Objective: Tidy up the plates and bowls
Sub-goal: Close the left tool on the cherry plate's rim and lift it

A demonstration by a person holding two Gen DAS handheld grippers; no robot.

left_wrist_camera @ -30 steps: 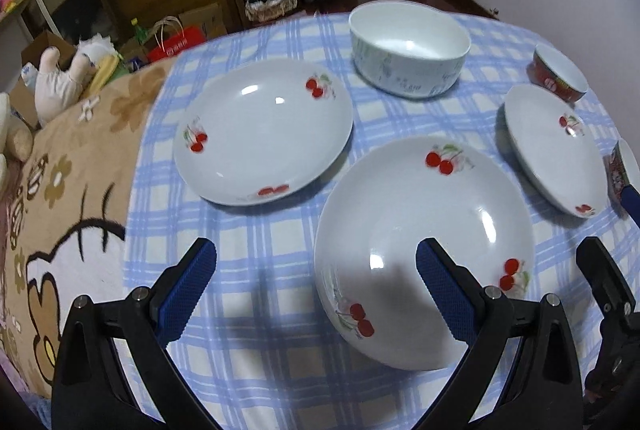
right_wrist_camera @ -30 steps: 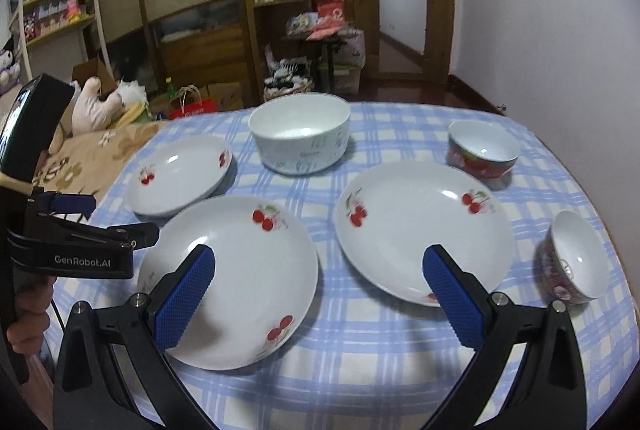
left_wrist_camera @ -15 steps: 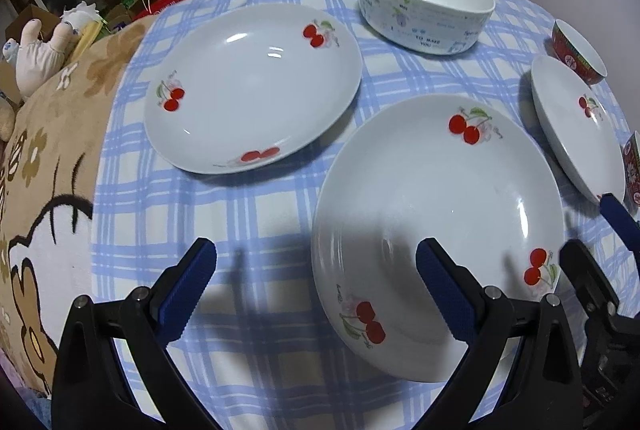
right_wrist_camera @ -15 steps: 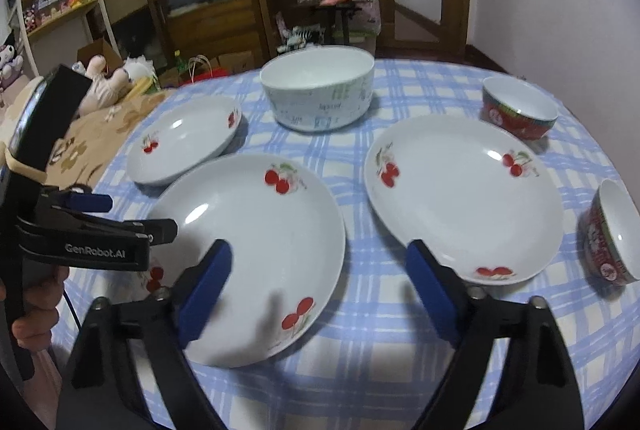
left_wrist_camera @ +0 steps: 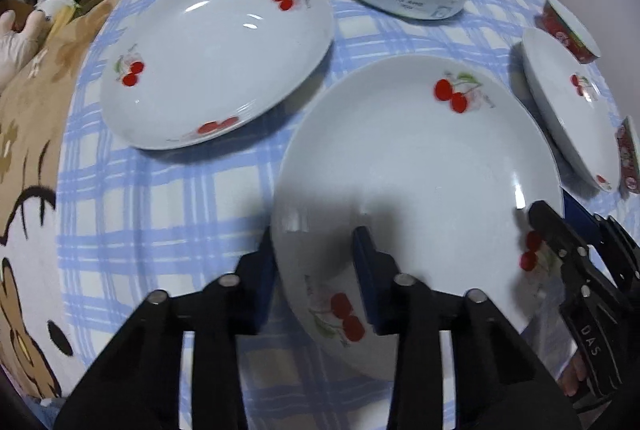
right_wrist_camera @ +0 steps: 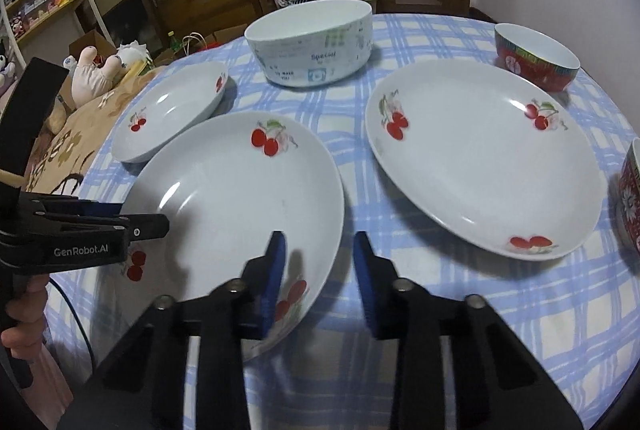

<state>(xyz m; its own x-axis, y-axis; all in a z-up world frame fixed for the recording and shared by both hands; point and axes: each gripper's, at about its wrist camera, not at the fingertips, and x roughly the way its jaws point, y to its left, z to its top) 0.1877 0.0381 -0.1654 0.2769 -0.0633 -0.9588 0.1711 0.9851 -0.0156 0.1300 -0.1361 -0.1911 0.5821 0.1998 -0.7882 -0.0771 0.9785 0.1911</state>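
Both claws straddled opposite edges of the middle cherry plate [left_wrist_camera: 416,165], which lay on the checked surface [left_wrist_camera: 160,197] between two matching plates, presumably so it could be lifted level for stacking. The left claw [left_wrist_camera: 316,270] was closing with the near-left rim between its jaws. The right claw [right_wrist_camera: 320,270] was closing likewise over the plate's right rim.
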